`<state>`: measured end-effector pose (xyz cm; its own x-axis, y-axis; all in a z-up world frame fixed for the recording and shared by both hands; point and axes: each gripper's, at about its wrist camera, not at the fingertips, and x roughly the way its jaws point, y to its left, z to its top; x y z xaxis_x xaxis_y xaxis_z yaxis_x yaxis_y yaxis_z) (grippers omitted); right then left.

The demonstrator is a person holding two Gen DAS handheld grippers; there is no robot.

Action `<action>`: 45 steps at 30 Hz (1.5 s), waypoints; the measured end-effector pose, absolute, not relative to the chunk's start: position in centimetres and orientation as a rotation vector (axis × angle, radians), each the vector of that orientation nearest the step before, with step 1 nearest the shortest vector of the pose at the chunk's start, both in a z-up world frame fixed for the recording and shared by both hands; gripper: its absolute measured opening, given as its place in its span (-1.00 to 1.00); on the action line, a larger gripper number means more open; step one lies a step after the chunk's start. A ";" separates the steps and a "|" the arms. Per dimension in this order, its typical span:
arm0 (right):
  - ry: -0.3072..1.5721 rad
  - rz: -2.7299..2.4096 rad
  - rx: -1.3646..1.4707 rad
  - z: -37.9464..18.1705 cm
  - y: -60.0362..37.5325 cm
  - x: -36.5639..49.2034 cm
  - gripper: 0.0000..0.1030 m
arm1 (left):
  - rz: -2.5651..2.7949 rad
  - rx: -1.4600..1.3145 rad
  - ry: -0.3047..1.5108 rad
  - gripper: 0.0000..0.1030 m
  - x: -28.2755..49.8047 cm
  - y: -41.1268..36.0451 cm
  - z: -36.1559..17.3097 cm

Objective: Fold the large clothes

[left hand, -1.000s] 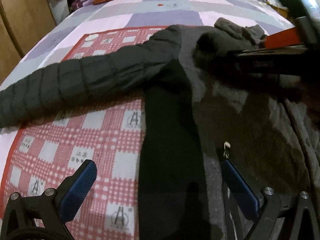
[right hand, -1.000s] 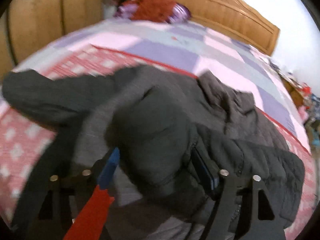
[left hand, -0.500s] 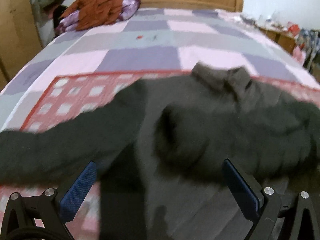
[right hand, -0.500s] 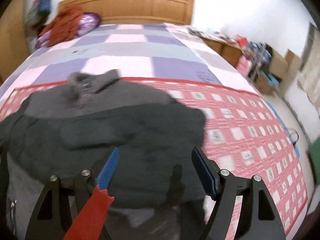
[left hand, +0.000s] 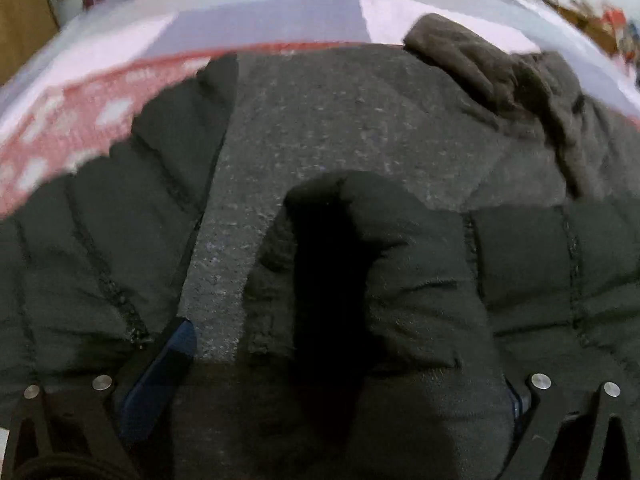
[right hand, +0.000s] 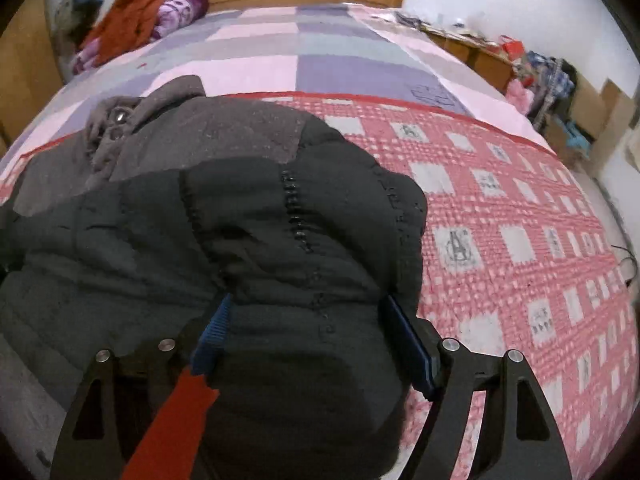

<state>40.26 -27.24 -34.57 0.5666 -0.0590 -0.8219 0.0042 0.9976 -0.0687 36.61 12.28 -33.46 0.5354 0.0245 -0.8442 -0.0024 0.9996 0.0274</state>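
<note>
A large dark quilted jacket (left hand: 340,128) with a grey lining and collar lies on the bed, on a red checked cloth. In the left wrist view a black sleeve cuff (left hand: 360,272) lies folded over the jacket's middle. My left gripper (left hand: 352,364) is open, low over the jacket, with the cuff between its fingers. In the right wrist view the folded sleeve and shoulder (right hand: 280,220) fill the near field. My right gripper (right hand: 316,332) is open, its blue pads (right hand: 216,320) on either side of the padded fabric.
The red checked cloth (right hand: 520,220) extends to the right of the jacket. A purple and pink checked bedspread (right hand: 280,56) lies beyond. A heap of orange and purple clothes (right hand: 136,20) sits by the wooden headboard. Cluttered furniture (right hand: 540,72) stands at the right.
Both grippers have moved down close onto the jacket. The sleeve now lies folded across the jacket's body, and the left view has swung from the spread left sleeve to the cuff in the middle.
</note>
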 end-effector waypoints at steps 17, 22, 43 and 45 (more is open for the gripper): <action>0.970 -0.050 -0.226 -34.2 -25.1 44.7 0.53 | 0.049 0.097 1.006 1.00 38.6 11.0 -34.0; 0.943 -0.014 -0.186 -35.8 -26.6 45.0 0.62 | 0.041 0.090 0.926 1.00 37.7 11.5 -33.9; 0.933 -0.056 0.027 -35.3 -28.0 36.5 0.67 | -0.096 0.096 0.885 1.00 33.5 13.2 -33.2; 0.943 -0.085 0.038 -35.1 -27.8 36.9 0.67 | -0.086 0.114 0.881 1.00 33.7 12.7 -32.9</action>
